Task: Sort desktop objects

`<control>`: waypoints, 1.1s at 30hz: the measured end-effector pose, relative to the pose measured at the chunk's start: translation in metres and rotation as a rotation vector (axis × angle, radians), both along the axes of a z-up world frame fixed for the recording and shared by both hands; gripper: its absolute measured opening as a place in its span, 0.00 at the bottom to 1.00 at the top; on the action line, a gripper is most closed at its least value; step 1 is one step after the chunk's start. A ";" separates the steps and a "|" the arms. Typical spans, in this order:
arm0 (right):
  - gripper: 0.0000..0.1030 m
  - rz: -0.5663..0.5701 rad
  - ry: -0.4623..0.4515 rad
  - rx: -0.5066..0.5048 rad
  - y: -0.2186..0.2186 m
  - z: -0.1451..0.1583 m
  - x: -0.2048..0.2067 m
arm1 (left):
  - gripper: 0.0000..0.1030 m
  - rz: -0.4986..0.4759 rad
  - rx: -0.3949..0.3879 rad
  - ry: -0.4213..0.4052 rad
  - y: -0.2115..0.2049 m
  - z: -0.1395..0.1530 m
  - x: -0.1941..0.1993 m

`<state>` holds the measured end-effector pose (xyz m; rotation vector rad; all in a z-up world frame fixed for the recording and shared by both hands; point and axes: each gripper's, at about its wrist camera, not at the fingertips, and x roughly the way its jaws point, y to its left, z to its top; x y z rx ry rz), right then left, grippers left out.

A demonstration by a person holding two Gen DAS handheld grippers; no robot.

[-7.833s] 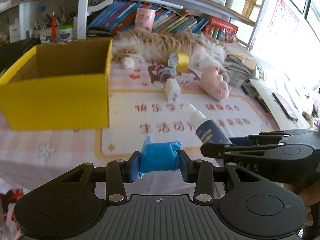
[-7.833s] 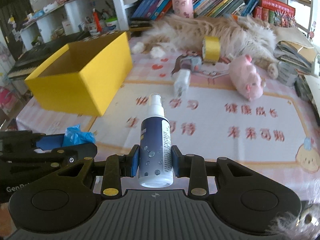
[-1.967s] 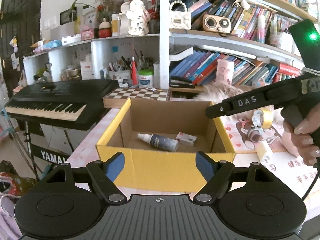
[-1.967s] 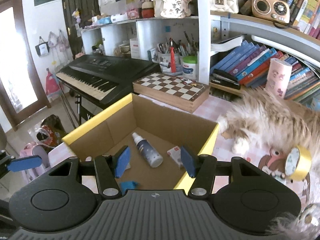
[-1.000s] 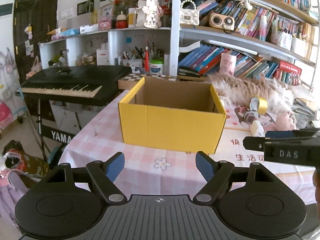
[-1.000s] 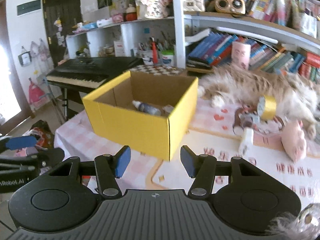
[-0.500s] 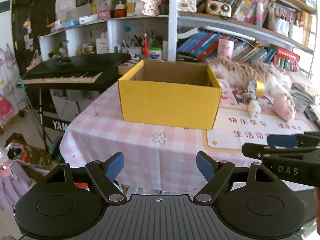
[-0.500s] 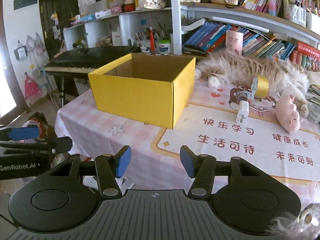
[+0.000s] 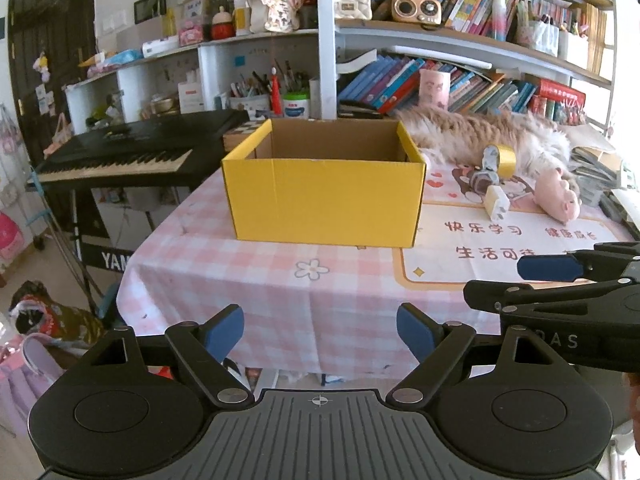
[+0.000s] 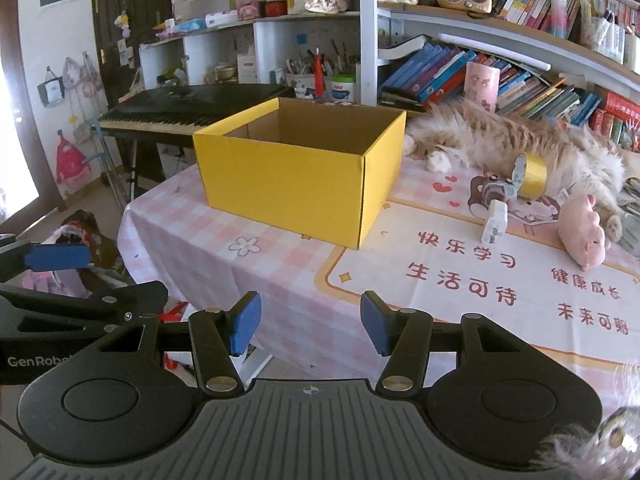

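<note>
The yellow cardboard box (image 9: 324,200) (image 10: 296,184) stands on the pink checked tablecloth (image 9: 280,288); its contents are hidden behind its front wall. To its right lie a yellow tape roll (image 10: 532,174), a white charger (image 10: 494,224), a small grey toy (image 10: 498,192) and a pink plush pig (image 10: 584,236). My left gripper (image 9: 320,330) hangs over the near table edge, its jaws opening with nothing between them. My right gripper (image 10: 307,326) is open and empty, near the table's front corner.
A long-haired cat (image 10: 520,140) lies along the back of the table in front of bookshelves (image 9: 460,76). A black keyboard on a stand (image 9: 132,152) stands left of the table. Bags and clutter (image 9: 44,320) sit on the floor at the lower left.
Both grippers have drawn back and sunk from the box, which now looks smaller and farther. The spray bottle inside it has dropped out of sight. The left jaws stand a little wider.
</note>
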<state>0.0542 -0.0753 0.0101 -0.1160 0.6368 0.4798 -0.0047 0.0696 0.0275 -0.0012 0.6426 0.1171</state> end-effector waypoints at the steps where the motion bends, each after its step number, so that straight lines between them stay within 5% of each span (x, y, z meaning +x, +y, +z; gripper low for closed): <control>1: 0.51 0.000 -0.002 -0.003 0.000 0.000 0.000 | 0.84 0.000 0.001 0.001 0.000 0.000 0.000; 16: 0.58 -0.086 0.072 -0.032 -0.024 -0.012 -0.007 | 0.84 -0.109 -0.008 0.048 -0.022 -0.008 0.011; 33: 0.62 -0.373 0.123 -0.036 -0.092 -0.018 -0.029 | 0.84 -0.383 -0.022 0.087 -0.086 -0.018 0.036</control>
